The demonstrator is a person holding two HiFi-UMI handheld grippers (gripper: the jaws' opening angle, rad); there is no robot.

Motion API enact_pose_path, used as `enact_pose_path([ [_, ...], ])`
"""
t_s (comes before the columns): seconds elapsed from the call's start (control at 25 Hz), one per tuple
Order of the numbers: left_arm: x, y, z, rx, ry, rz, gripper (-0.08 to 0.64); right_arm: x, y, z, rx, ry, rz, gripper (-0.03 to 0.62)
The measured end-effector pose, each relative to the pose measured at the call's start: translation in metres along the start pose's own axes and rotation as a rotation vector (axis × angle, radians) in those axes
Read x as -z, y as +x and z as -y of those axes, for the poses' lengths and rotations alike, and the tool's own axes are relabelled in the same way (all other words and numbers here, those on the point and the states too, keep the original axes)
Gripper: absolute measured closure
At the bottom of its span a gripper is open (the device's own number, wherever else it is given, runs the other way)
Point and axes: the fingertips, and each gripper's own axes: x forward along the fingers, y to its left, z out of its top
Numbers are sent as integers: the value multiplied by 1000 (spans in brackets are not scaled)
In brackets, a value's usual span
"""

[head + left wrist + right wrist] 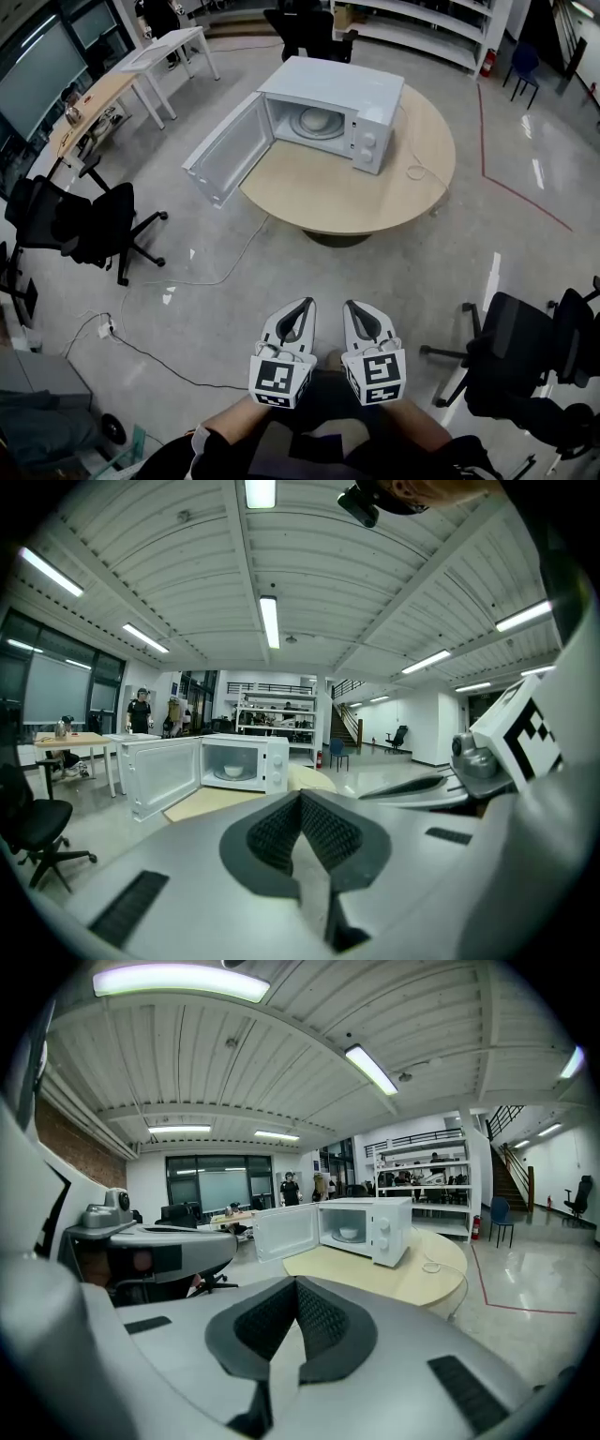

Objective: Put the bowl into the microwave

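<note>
- Left gripper (302,794): fingers (272,834) pressed together with nothing between them. It is held close to the person's body, well short of the microwave (330,92).
- Right gripper (296,1281): fingers (323,1321) likewise pressed together and empty. It is just beside the left gripper and equally far from the microwave.
- Bowl (322,122): sits upright inside the microwave, in the middle of its chamber.
- Progress, as judged: placement appears done. The door (225,150) stands wide open, so closing it would be the only item left, if required.
- Edges: the open door swings out from the microwave past the rim of the table (319,192) and hangs over the floor.
- Room: open floor lies between the grippers and the microwave. A cable (225,267) trails on the floor below the door. A black chair (89,225) stands well off on the door side, a second chair (525,361) well off on the opposite side.
</note>
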Motion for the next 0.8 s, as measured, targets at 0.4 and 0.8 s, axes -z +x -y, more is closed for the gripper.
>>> enact_pose_path([
  [0.4, 3, -3, 4, -1, 6, 1, 514, 1, -4, 7, 18, 13, 8, 577],
  [0.8, 1, -8, -5, -7, 4, 6, 514, -1, -1, 3, 33, 19, 10, 577],
])
